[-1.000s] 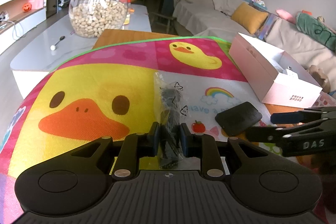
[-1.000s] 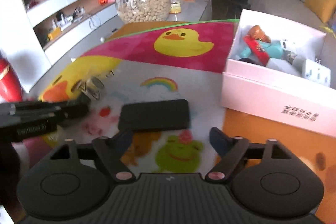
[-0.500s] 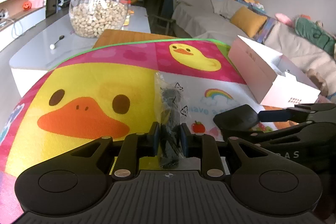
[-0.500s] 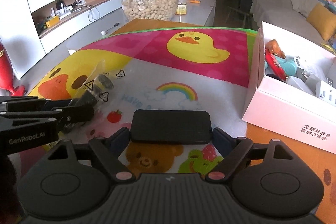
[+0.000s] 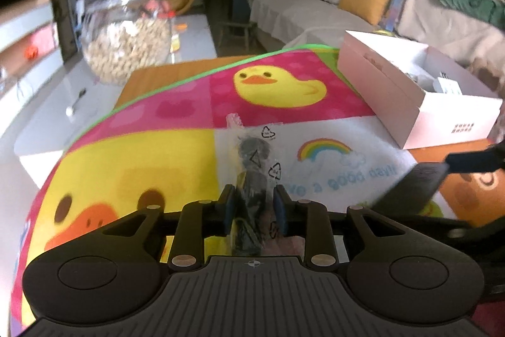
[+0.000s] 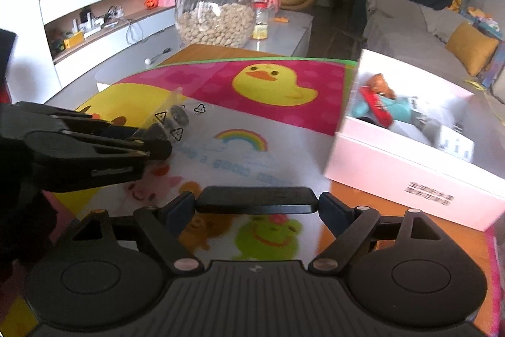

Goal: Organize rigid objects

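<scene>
A clear plastic bag (image 5: 252, 172) of dark parts sits between the pads of my left gripper (image 5: 254, 204), whose jaws are opening; the pads still touch the bag. It hangs over the duck-print mat (image 5: 126, 172). In the right wrist view the same bag (image 6: 172, 120) sticks out past the left gripper (image 6: 156, 147). My right gripper (image 6: 256, 201) is shut on the two ends of a flat black slab (image 6: 256, 199), held just above the mat. The slab (image 5: 407, 188) also shows tilted at the right of the left wrist view.
An open pink-white box (image 6: 394, 176) with toys and small items stands on the mat's right side; the box (image 5: 378, 84) lies ahead right of the left gripper. A glass jar (image 6: 214, 18) of nuts stands on the grey table behind. A sofa lies beyond.
The right gripper closed on the black slab and lifted it off the mat. The left gripper carried the bag toward the box and its fingers have spread a little.
</scene>
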